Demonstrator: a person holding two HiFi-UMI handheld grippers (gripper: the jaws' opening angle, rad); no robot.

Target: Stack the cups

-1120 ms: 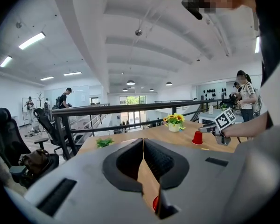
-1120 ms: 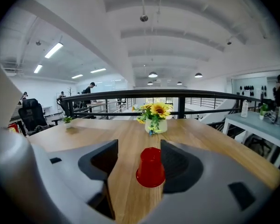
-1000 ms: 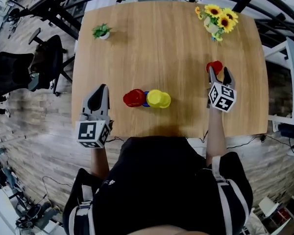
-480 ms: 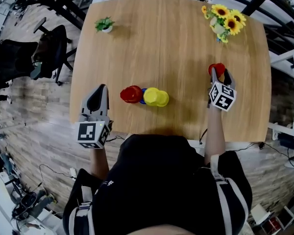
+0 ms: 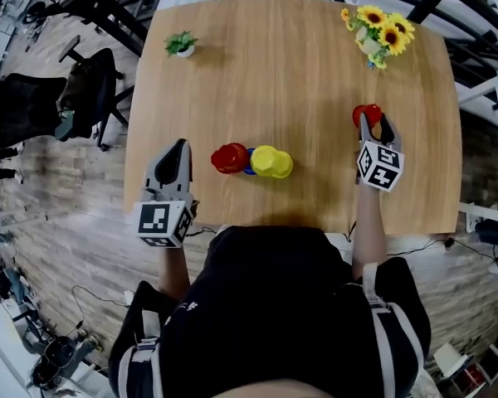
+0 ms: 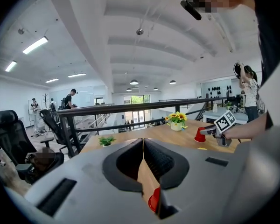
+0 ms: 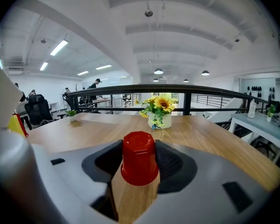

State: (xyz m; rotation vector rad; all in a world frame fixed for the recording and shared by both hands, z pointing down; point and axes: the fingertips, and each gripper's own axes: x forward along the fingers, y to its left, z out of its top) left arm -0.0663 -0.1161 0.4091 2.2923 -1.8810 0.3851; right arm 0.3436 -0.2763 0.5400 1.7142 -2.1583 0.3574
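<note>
Now the right claw [image 5: 373, 123] is gripping the upturned red cup [image 7: 139, 157], which is standing on the counter [image 5: 299, 65] near its right edge. The left claw [image 5: 177, 149] is hovering near the counter's left edge, jaws pressed together and empty. A second red cup [image 5: 229, 157], a blue cup [image 5: 247, 167] and a yellow cup [image 5: 271, 162] are sitting clustered mid-counter.

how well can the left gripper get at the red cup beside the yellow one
Probably yes. Only bare table lies between the left gripper and that red cup, nothing in the way; its jaws are together, so they must open first.
</note>
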